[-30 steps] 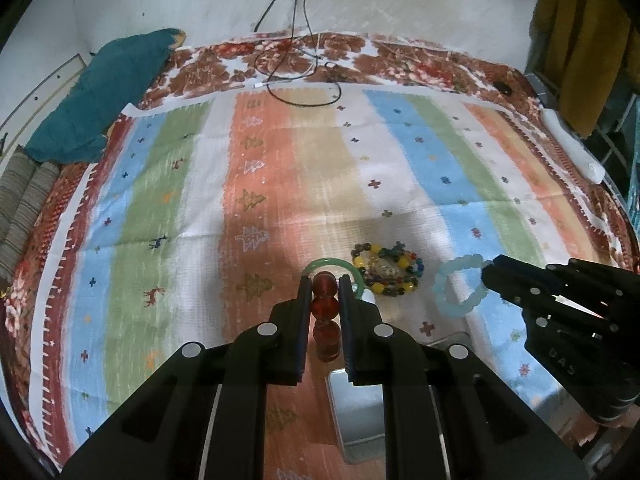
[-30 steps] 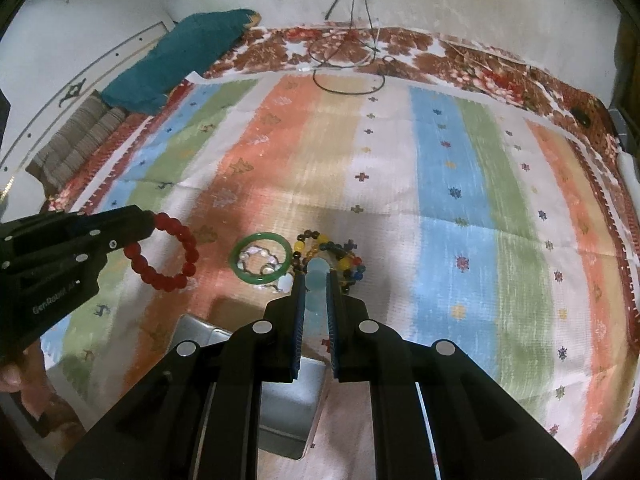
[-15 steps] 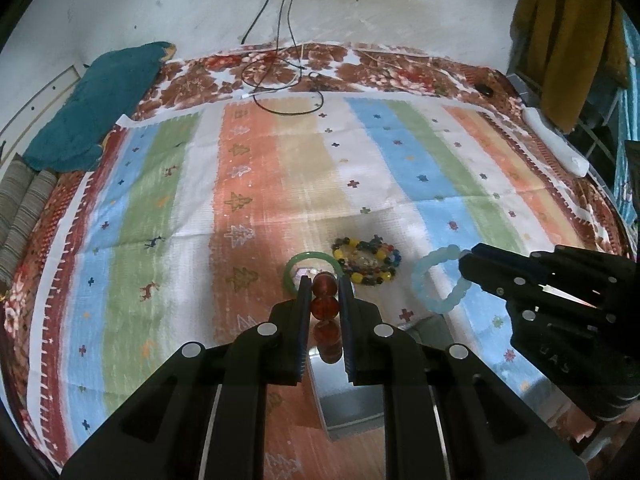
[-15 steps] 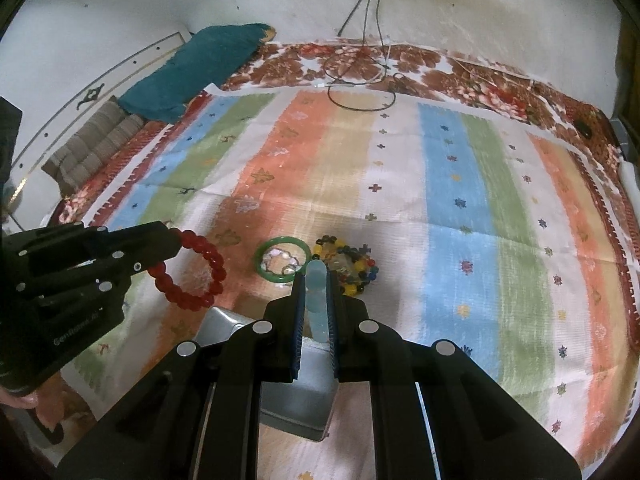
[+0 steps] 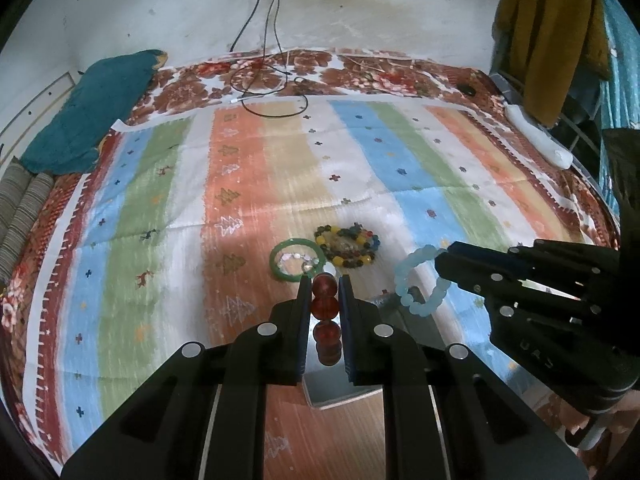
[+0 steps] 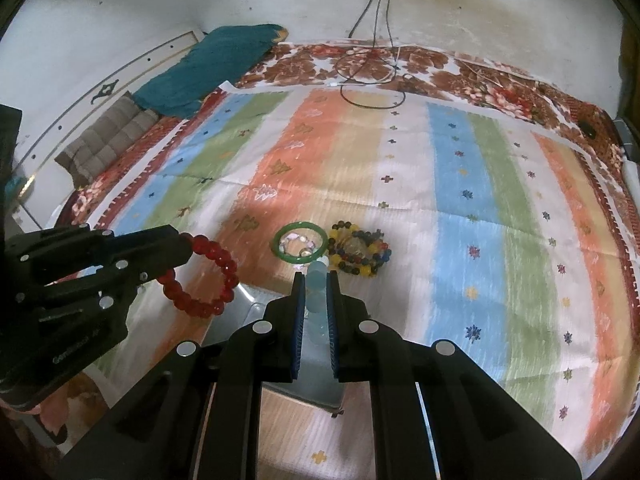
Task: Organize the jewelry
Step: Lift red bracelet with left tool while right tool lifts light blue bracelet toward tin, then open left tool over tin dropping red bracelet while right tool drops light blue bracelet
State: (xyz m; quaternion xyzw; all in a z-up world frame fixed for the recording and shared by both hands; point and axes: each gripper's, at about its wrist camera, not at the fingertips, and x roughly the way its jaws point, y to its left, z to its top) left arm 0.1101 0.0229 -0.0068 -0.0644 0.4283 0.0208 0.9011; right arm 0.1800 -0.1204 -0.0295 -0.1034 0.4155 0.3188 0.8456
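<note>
Left wrist view, read from nine o'clock across to three: a teal cloth (image 5: pixel 92 112) lies far off at ten o'clock, then the striped blanket (image 5: pixel 168 216), then a green bangle (image 5: pixel 297 261) and a mixed bead bracelet (image 5: pixel 347 246) touching each other just above centre. The left gripper (image 5: pixel 325 285) is pinching a red bead bracelet (image 5: pixel 326 308), its beads stacked between the jaws. At three o'clock the right gripper (image 5: pixel 442 266) is clamped on a pale blue bead bracelet (image 5: pixel 418 286), whose loop hangs free. Below both, toward six o'clock, sits a grey metal box (image 5: pixel 340 390).

In the right wrist view the red loop (image 6: pixel 204 276) dangles at nine o'clock and the blue beads show only edge-on between the jaws.

Risks, as I judge them: each hold catches only a few round beads, so a tilt or jolt could let a bracelet roll out and land on the blanket short of the box. Both loops are near each other over the box and could tangle or collide.

The box is mostly hidden behind the gripper bodies; whether it is open, or divided inside, cannot be made out. Small pale pieces inside the bangle are too blurred to name.
</note>
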